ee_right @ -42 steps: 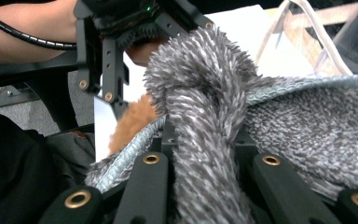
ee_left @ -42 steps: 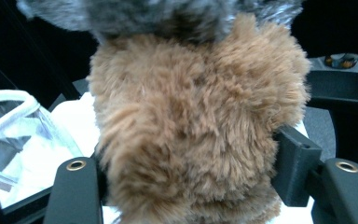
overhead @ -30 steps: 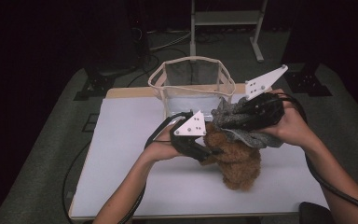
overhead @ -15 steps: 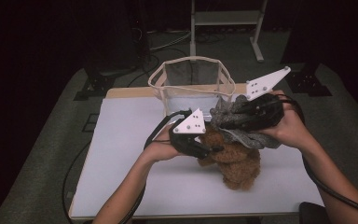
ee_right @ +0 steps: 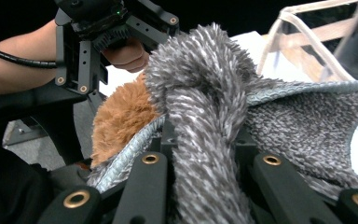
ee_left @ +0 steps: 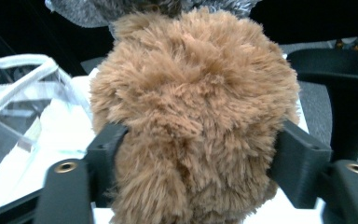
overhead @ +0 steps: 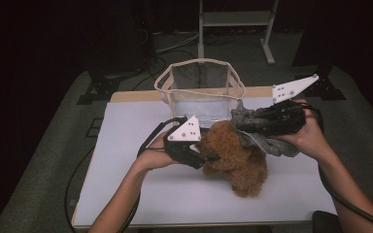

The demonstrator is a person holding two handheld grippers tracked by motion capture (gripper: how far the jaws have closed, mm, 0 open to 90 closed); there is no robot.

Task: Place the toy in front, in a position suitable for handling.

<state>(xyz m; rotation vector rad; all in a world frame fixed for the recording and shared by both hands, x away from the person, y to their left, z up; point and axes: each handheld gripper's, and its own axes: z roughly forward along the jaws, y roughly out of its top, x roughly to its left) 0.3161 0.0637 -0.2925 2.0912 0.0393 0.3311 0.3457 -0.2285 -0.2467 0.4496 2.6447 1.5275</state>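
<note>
Brown plush fills the lower centre of the high view: the stuffed toy (overhead: 235, 158) lies on the white table (overhead: 126, 194). The left gripper (overhead: 205, 158) sits at centre frame; in the left gripper view its jaws press into the fur on both sides, closed on the toy's body (ee_left: 191, 121). Right of centre, the right gripper (overhead: 240, 127) holds the grey towel (overhead: 272, 143); in the right gripper view a thick fold of the towel (ee_right: 205, 116) is pinched between the jaws, the rest draped against the toy (ee_right: 121, 116). Farther back, at upper centre, the mesh basket (overhead: 200, 90) stands open, just behind both items.

Risk assessment: the towel and toy touch. Lifting either one toward the basket may drag the other along. The compressible fur offers a soft grip; a fast swing may let the toy slip. The trailing towel end may catch the basket rim.
</note>
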